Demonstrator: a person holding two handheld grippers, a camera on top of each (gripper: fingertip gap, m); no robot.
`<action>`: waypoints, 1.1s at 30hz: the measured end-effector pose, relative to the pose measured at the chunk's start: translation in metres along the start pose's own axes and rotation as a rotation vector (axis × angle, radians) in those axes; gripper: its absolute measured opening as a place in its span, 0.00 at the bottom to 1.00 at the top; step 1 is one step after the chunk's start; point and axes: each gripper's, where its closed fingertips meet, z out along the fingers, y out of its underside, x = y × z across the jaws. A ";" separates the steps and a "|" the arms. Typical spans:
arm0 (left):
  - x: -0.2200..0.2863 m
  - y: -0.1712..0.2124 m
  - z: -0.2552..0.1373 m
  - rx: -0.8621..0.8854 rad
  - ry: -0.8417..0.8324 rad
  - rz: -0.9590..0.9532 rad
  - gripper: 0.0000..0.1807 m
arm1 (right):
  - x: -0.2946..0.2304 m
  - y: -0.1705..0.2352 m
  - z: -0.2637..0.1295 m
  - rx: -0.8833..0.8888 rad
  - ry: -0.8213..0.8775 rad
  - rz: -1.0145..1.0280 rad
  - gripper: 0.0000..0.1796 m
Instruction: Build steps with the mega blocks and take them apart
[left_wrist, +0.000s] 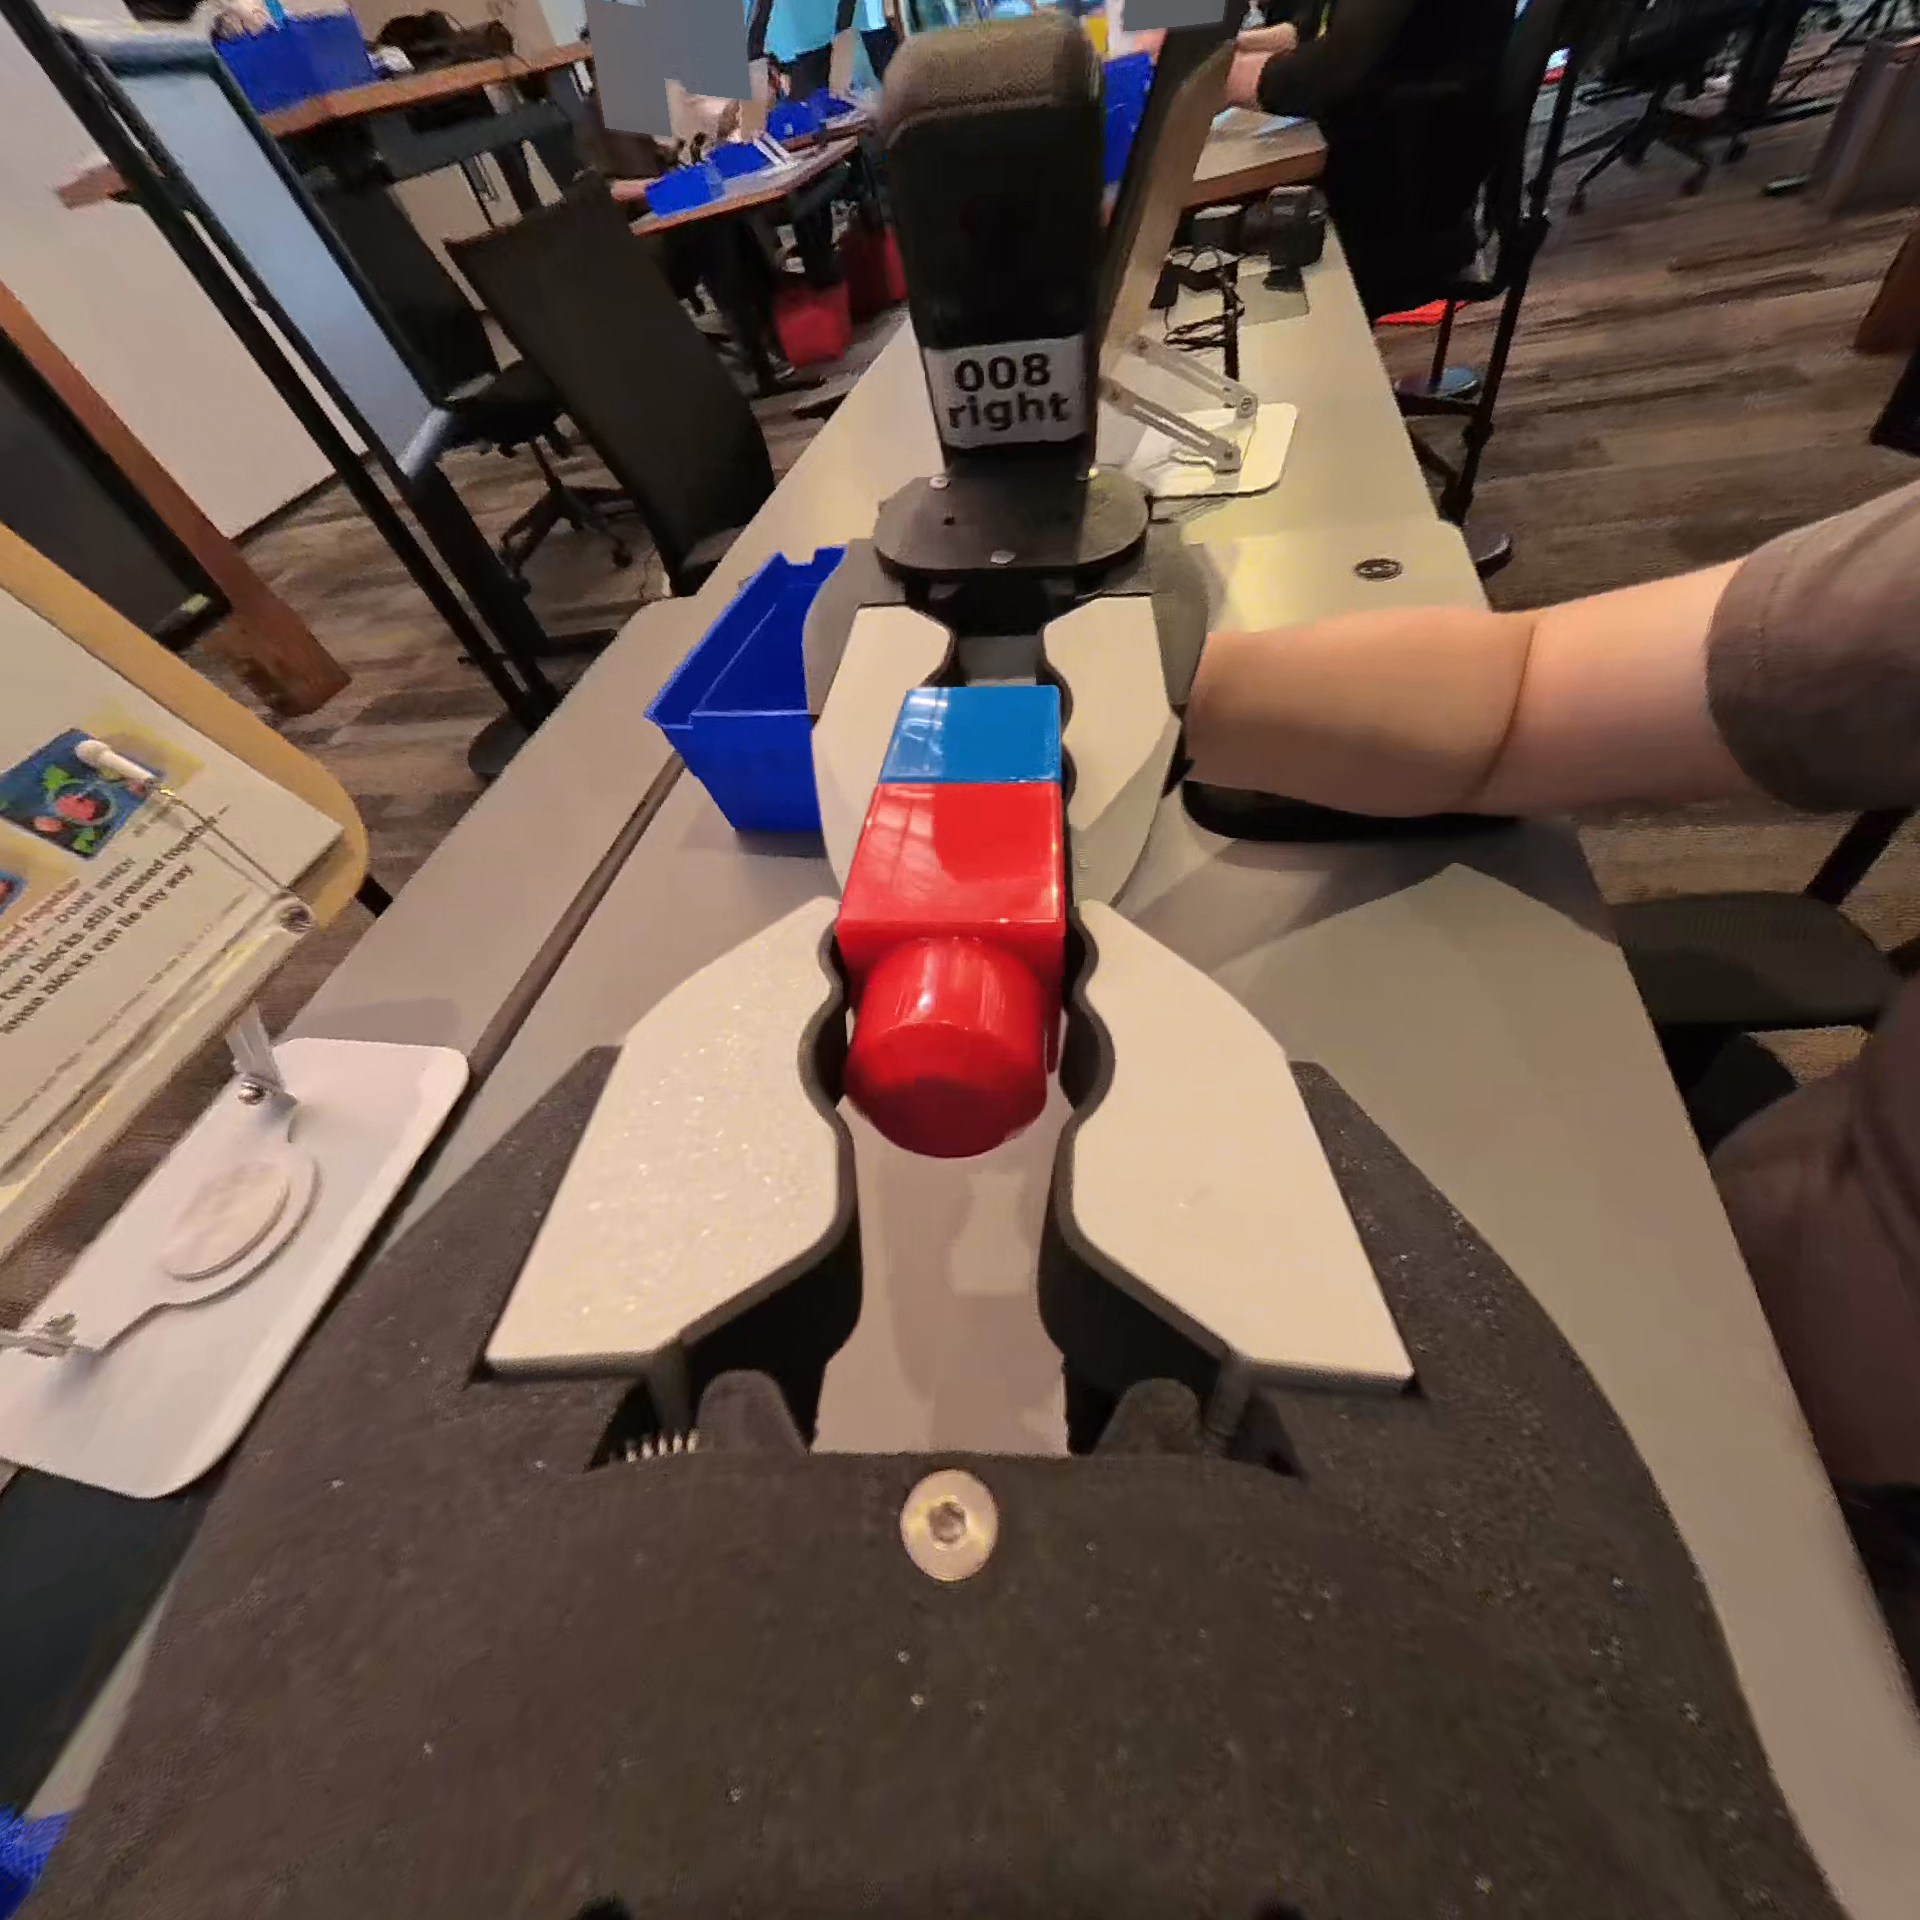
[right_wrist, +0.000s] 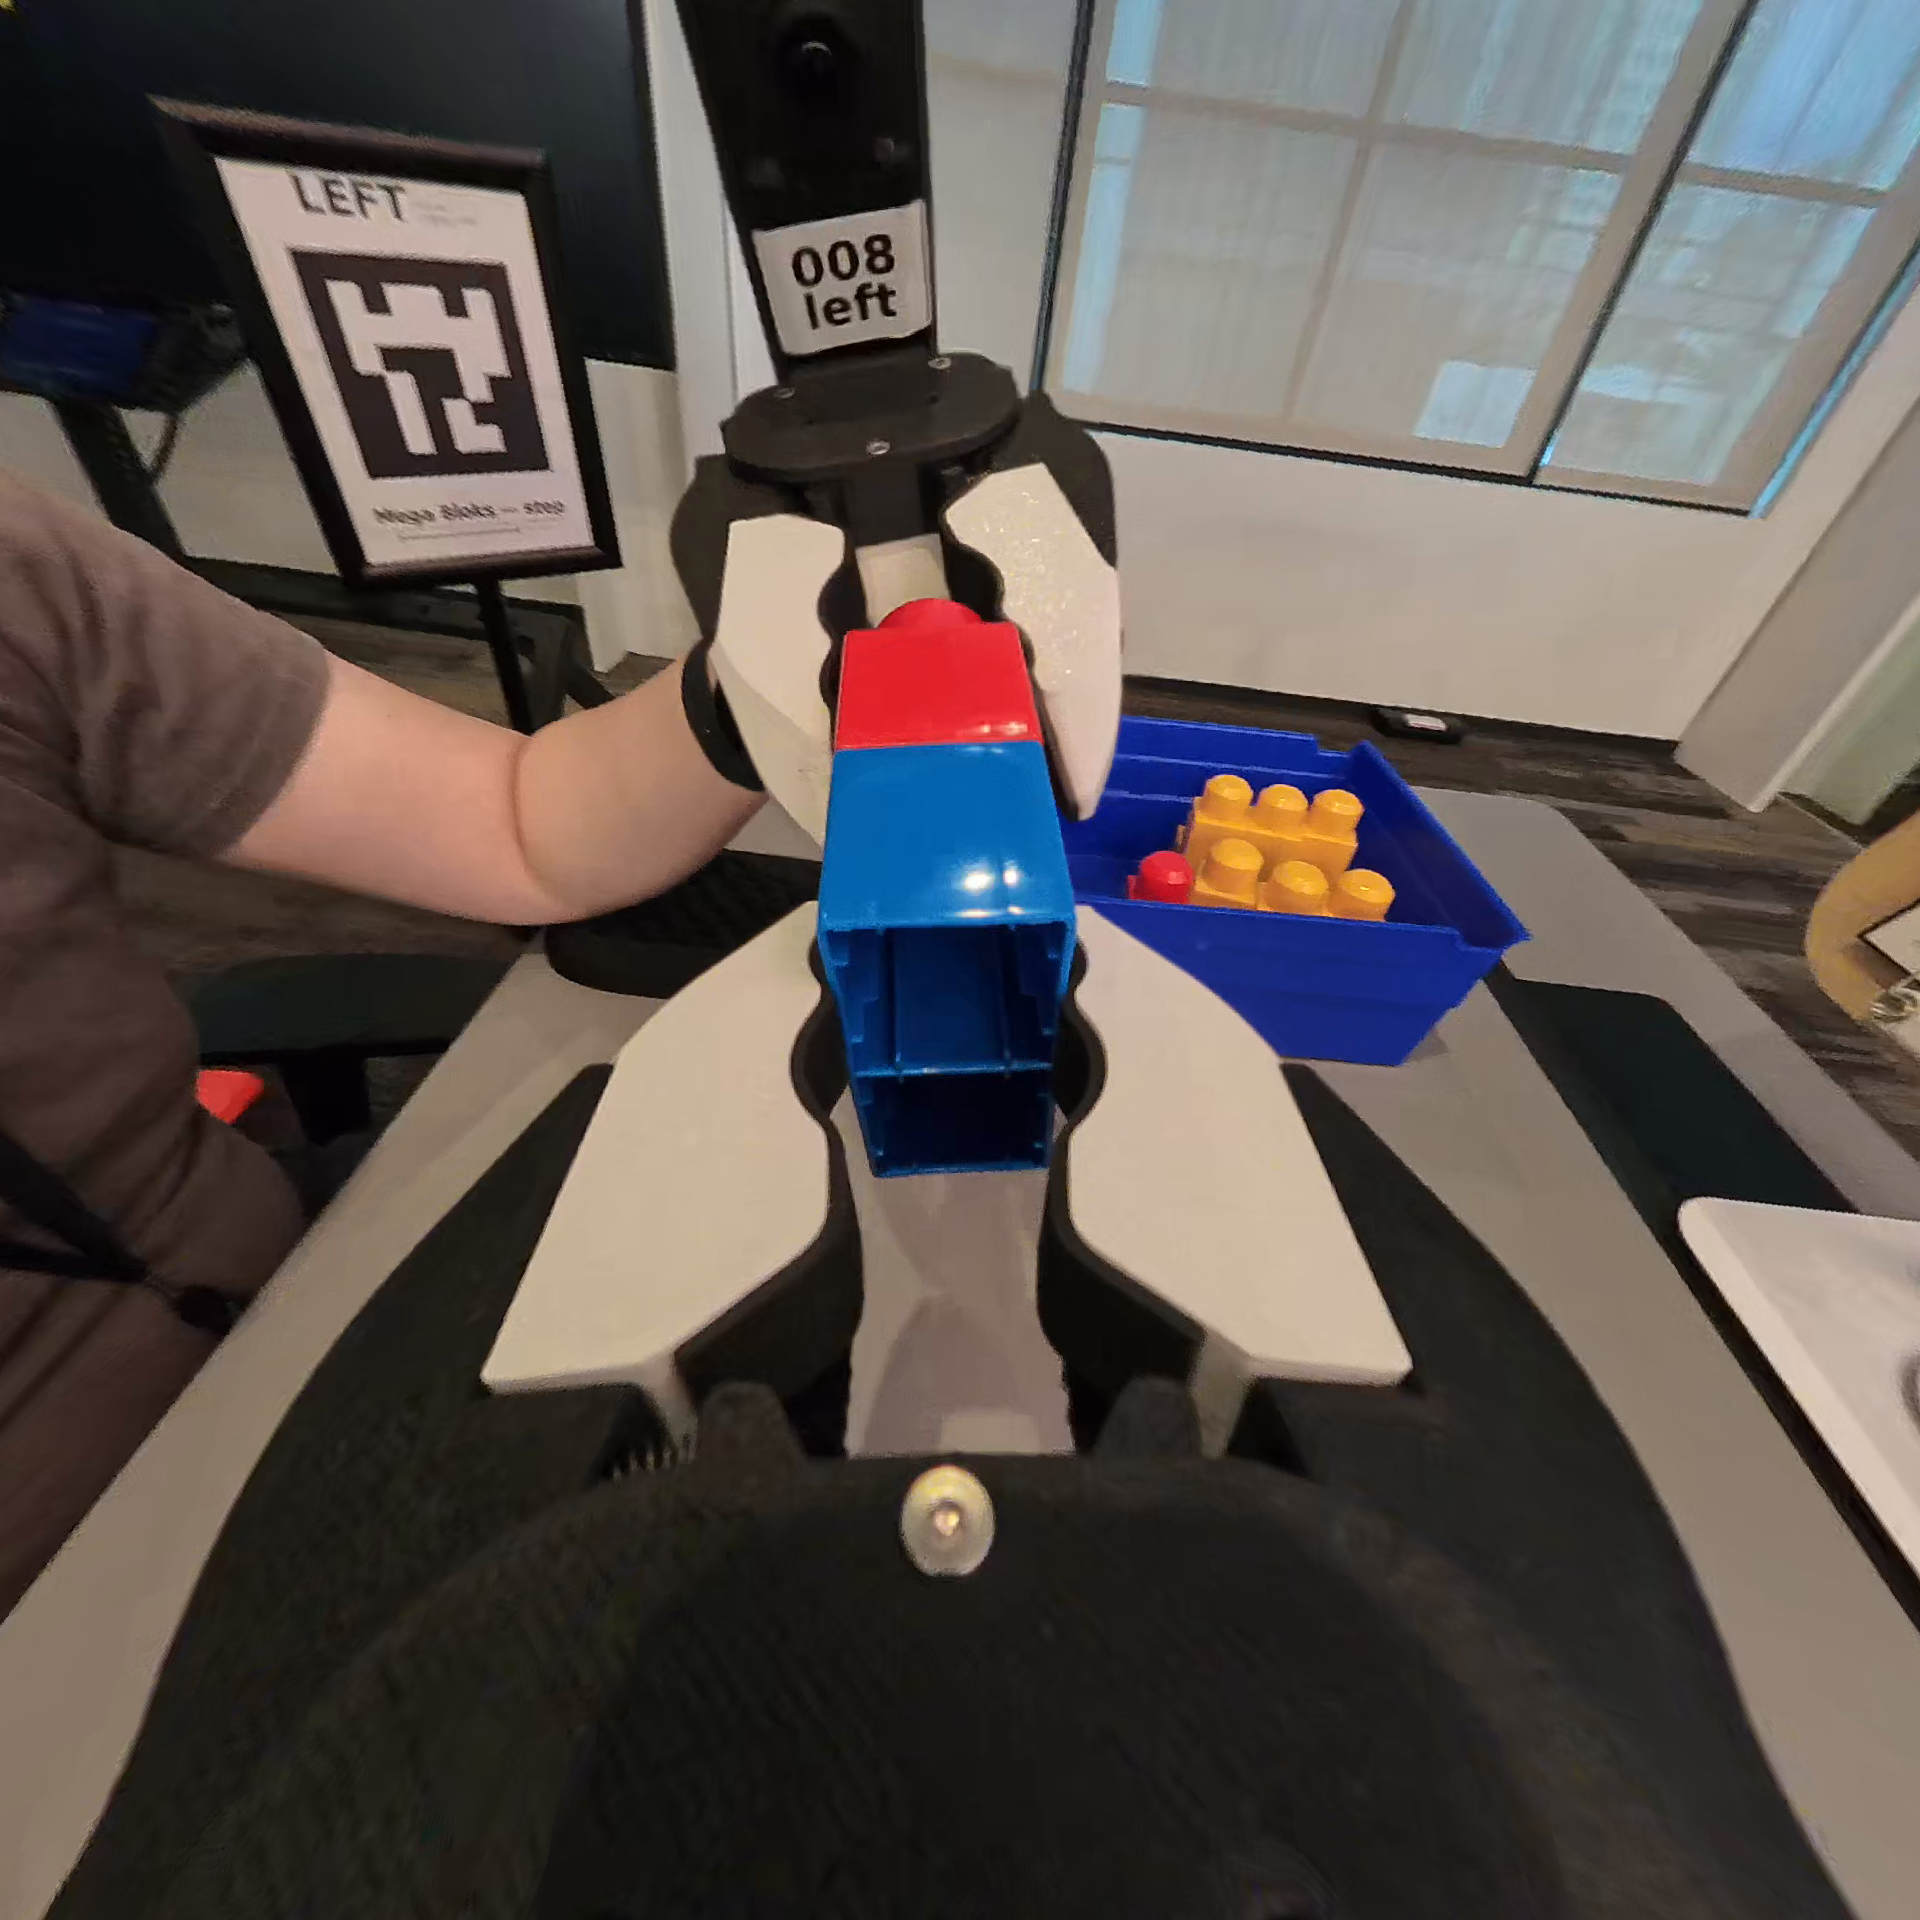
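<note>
A red mega block (left_wrist: 951, 883) and a blue mega block (left_wrist: 971, 732) are joined end to end and held above the grey table (left_wrist: 1351, 987). My left gripper (left_wrist: 954, 956) is shut on the red block, whose stud points at its camera. My right gripper (left_wrist: 971, 769) faces it and is shut on the blue block. In the right wrist view, my right gripper (right_wrist: 948, 977) clamps the blue block (right_wrist: 940, 862), whose hollow underside faces the camera. My left gripper (right_wrist: 935, 727) holds the red block (right_wrist: 930, 681) beyond it.
A blue bin (right_wrist: 1299, 987) on the table holds yellow blocks (right_wrist: 1278, 852) and a small red block (right_wrist: 1162, 876); it also shows in the left wrist view (left_wrist: 743, 717). A person's arm (left_wrist: 1455, 707) reaches in. A sign stand (left_wrist: 208, 1247) stands at the left, and a framed marker sign (right_wrist: 405, 343) behind. Less than 4 cm separates the two grippers' tips.
</note>
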 end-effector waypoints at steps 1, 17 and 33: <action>0.002 -0.001 0.000 -0.015 0.016 -0.018 0.20 | -0.001 -0.001 -0.002 0.000 -0.010 -0.006 0.21; -0.030 -0.035 -0.104 0.154 -0.145 -0.065 0.20 | 0.122 0.118 -0.312 -0.762 0.943 0.395 0.22; -0.015 0.010 -0.010 0.066 0.210 -0.518 0.20 | 0.106 -0.001 -0.181 -0.398 0.753 -0.344 0.35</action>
